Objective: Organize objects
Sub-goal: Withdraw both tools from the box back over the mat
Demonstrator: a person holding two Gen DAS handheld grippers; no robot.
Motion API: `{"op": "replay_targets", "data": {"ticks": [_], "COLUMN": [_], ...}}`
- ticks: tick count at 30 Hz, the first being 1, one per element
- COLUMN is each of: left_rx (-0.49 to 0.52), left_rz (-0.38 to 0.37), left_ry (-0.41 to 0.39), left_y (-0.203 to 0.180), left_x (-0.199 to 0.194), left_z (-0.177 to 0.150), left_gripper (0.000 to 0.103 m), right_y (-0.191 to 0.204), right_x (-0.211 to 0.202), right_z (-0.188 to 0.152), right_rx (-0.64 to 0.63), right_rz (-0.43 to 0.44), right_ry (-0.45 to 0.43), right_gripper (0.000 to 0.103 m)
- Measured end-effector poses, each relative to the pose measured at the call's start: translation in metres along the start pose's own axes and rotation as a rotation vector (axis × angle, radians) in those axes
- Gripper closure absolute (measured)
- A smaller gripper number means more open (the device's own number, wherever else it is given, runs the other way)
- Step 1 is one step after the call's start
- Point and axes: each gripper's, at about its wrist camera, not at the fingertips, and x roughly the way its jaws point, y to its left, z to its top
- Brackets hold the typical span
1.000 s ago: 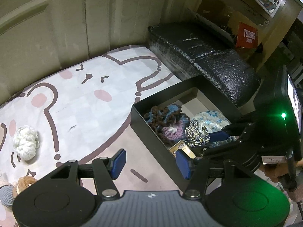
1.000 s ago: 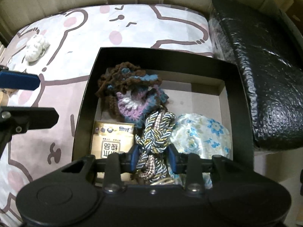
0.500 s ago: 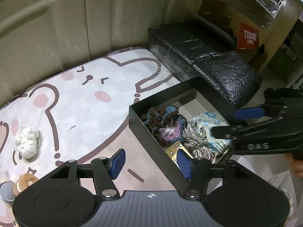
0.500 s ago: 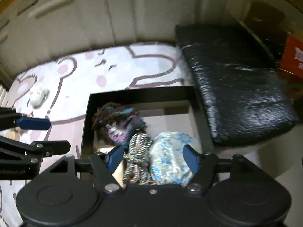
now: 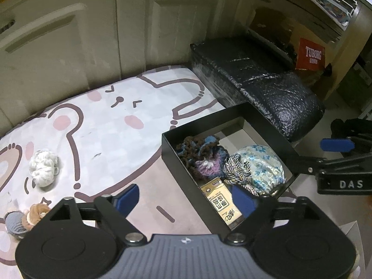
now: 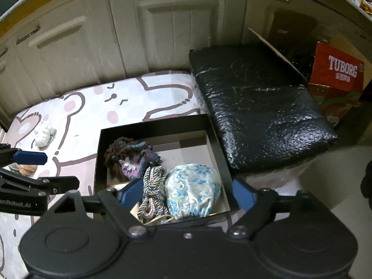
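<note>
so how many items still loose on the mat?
3: white yarn ball mid-mat, tan scrunchie and grey knit piece at its near-left edge. More may be hidden.

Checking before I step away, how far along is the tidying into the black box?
Done: crocheted piece, braided cord, floral pouch and packet lie in the black box. Both grippers, left and right, are open, empty. Left: white yarn and small bundles on the mat.

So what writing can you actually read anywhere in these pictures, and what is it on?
"TUBORG": red carton behind the black padded bench; the small line beneath is too blurred to read.
"DAS": side of the right claw.
"nRobot.AI", cut off at the edge: side of the left claw.
Chinese characters on the small tan packet in the black box: too small to read reliably.
</note>
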Motion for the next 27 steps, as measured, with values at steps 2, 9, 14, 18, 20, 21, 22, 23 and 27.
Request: {"op": "replay_targets", "data": {"ticks": [2, 9, 14, 18, 20, 21, 22, 23, 27], "left_rx": [0.000, -0.018, -0.019, -0.029, -0.027, -0.028, -0.026, -0.025, -0.024], "left_rz": [0.010, 0.046, 0.066, 0.073, 0.067, 0.066, 0.065, 0.066, 0.072], "left_ry": [-0.007, -0.031, -0.036, -0.046, -0.049, -0.050, -0.052, -0.053, -0.062], "left_y": [-0.001, 0.000, 0.000, 0.000, 0.000, -0.001, -0.001, -0.001, -0.001], "left_x": [-0.002, -0.008, -0.011, -0.016, -0.018, -0.019, -0.020, -0.021, -0.025], "left_z": [-0.001, -0.004, -0.007, -0.008, -0.010, -0.010, -0.010, -0.011, -0.013], "left_gripper": [0.009, 0.000, 0.000, 0.000, 0.000, 0.000, 0.000, 0.000, 0.000], "right_y": [0.000, -0.006, -0.010, -0.014, -0.015, -0.015, -0.016, -0.016, -0.017], "right_x": [-0.003, -0.017, -0.021, -0.023, -0.025, -0.025, -0.026, -0.027, -0.031], "right_z": [-0.002, -0.010, -0.016, -0.018, -0.020, -0.020, -0.021, -0.021, -0.023], "right_rx": [-0.010, -0.147, -0.157, -0.159, -0.164, -0.169, -0.171, -0.174, -0.188], "right_rz": [0.000, 0.122, 0.131, 0.133, 0.135, 0.139, 0.140, 0.144, 0.158], "right_ry": [-0.008, -0.090, -0.101, -0.101, -0.099, -0.100, -0.100, -0.102, -0.118], "right_gripper": [0.012, 0.002, 0.000, 0.000, 0.000, 0.000, 0.000, 0.000, 0.000]}}
